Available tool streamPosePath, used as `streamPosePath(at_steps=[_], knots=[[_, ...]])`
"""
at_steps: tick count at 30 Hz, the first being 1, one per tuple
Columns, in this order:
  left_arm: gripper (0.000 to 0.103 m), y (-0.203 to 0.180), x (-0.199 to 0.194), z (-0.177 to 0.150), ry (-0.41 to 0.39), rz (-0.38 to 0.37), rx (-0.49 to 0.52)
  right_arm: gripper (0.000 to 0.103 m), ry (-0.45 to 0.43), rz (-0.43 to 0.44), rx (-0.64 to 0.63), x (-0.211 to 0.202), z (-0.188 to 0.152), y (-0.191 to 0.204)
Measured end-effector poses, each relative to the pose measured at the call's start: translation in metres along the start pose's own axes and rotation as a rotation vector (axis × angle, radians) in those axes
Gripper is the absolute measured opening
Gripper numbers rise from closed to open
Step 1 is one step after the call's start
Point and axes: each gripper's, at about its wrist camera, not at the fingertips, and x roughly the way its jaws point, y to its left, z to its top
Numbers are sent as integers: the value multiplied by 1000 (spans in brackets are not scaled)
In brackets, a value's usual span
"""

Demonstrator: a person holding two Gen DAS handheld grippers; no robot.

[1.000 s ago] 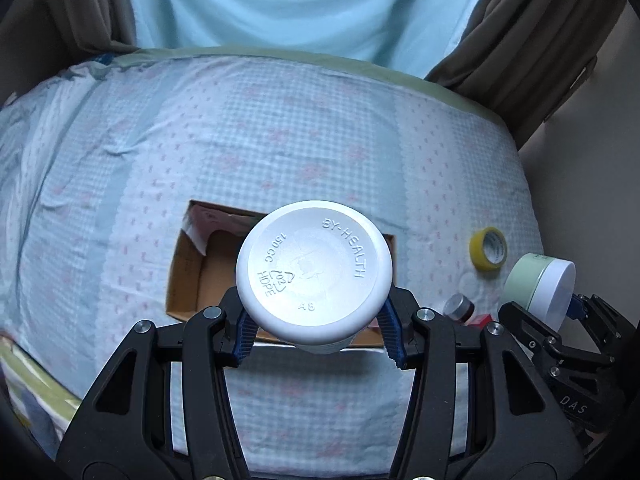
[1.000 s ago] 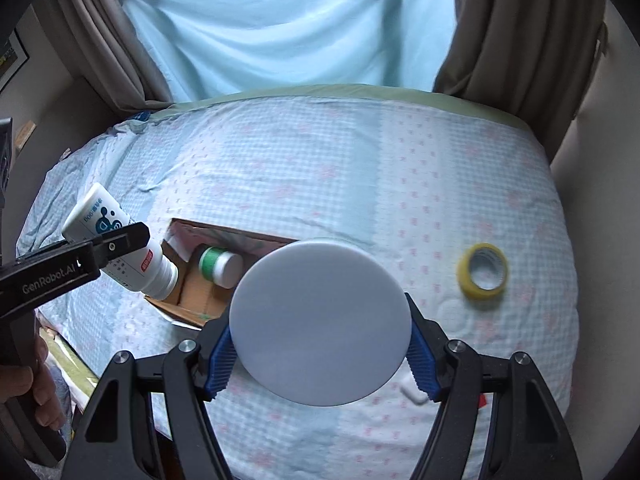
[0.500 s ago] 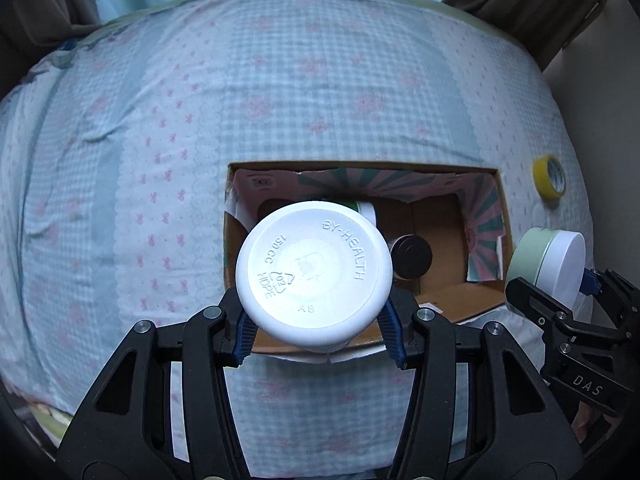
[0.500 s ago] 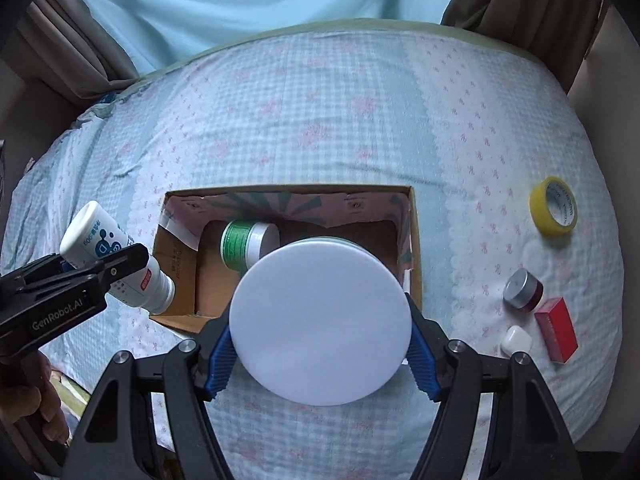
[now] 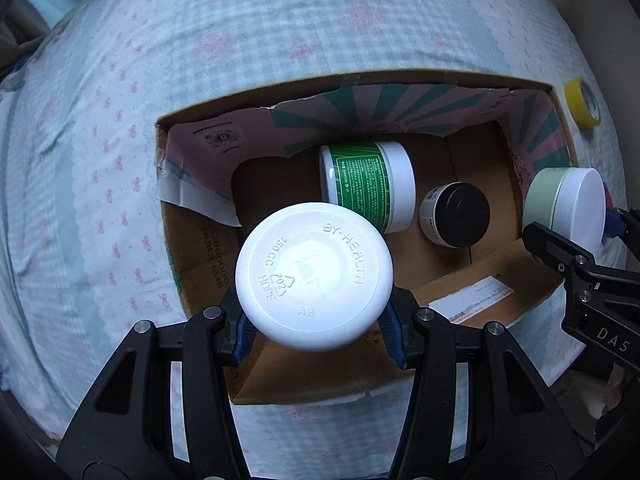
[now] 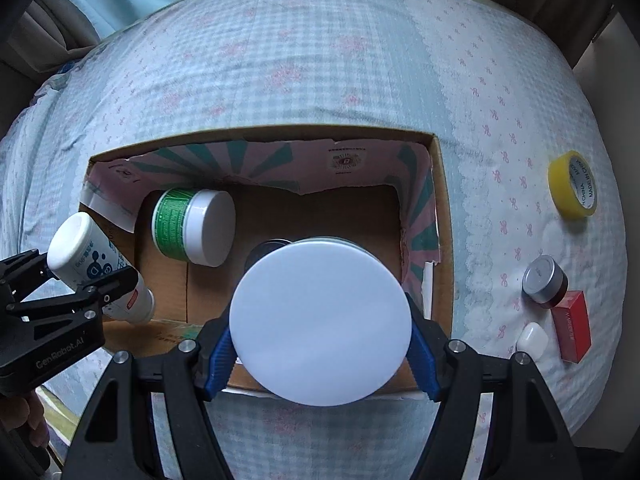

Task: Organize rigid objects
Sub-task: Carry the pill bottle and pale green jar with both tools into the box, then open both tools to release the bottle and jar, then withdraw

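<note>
Over the cardboard box (image 5: 556, 92), my left jaws clamp the white bottle (image 5: 314, 276) base-up, long axis vertical, while my right jaws clamp the pale-green jar (image 6: 320, 322).

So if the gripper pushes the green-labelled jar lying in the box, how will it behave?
The green-labelled jar lies on its side, so it probably rolls easily. It looks like rigid plastic, likely stiff. The black-lidded jar beside it may stop it.

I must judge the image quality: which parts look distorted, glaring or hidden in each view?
Left wrist view: fisheye bends the cardboard box rim; glare on the white bottle base. Right wrist view: the pale green jar hides much of the box floor; dark corners.
</note>
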Motion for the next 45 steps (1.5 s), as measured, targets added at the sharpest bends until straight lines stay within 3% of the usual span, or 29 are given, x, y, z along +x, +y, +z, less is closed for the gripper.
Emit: streamPosePath(at_steps=[7, 8, 9, 10, 11, 12, 13, 16, 32, 45], knots=[[49, -4, 3, 16, -19, 16, 23, 68, 35, -23, -18, 23, 15, -4], [60, -6, 0, 19, -30, 28, 39, 68, 34, -25, -19, 24, 18, -5], [92, -9, -3, 22, -43, 47, 57, 68, 38, -27, -21, 27, 21, -5], [103, -11, -7, 24, -63, 67, 71, 68, 47, -22, -23, 29, 24, -6], [103, -12, -14, 26, -97, 73, 83, 75, 49, -19, -20, 30, 27, -7], [103, -14, -17, 27, -106, 71, 96, 97, 18, -18, -17, 28, 29, -9], [103, -16, -19, 29, -110, 73, 105, 103, -14, -14, -19, 24, 30, -9], [103, -19, -24, 29, -120, 72, 108, 103, -80, -13, -52, 14, 34, -10], [103, -23, -59, -2, -172, 78, 58, 103, -117, -29, -79, -13, 19, -8], [103, -26, -135, -71, -272, 96, -14, 103, -199, 8, -76, -88, -20, 0]])
